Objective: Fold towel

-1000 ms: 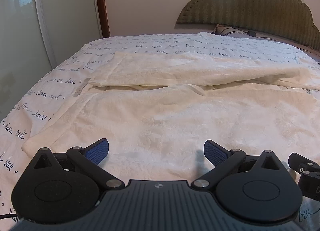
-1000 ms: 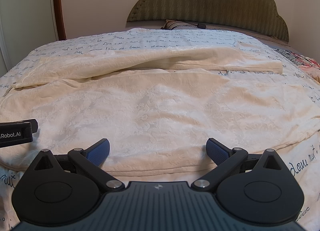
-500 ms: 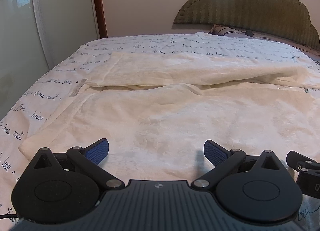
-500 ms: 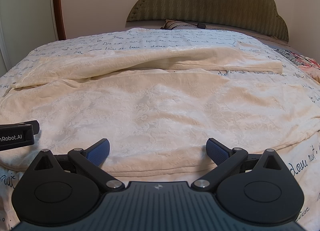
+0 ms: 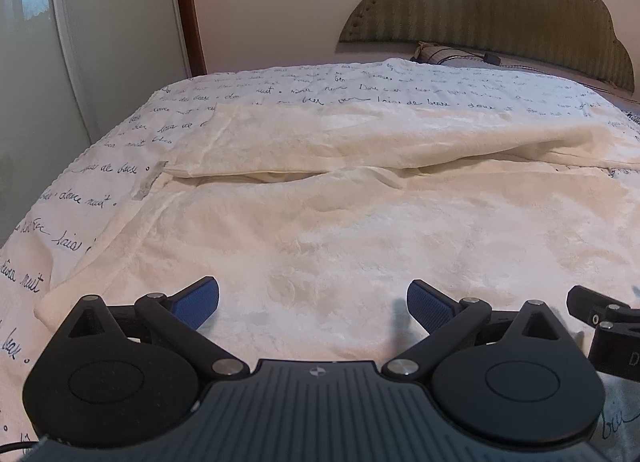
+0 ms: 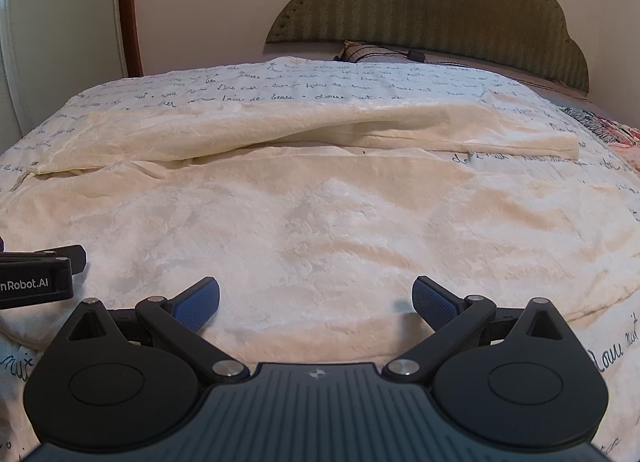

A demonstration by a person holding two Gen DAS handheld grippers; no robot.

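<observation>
A: What lies ahead, largest first?

B: The bed's white bedspread printed with dark handwriting (image 5: 100, 182) spreads to a green scalloped upholstered headboard (image 6: 432, 10); on it lies the cream plush towel (image 6: 320, 230), its far portion doubled over into a long flap; the near hem runs just in front of both tools; bare bedspread borders the towel at left, right and beyond.

A: And the tools?

B: The left gripper (image 5: 313, 298) hangs low over the towel's near-left part, its 2 blue pads (image 5: 196, 302) spread wide, nothing between them; the right gripper (image 6: 316, 298) sits level beside it, equally wide and empty, over the near hem.
</observation>
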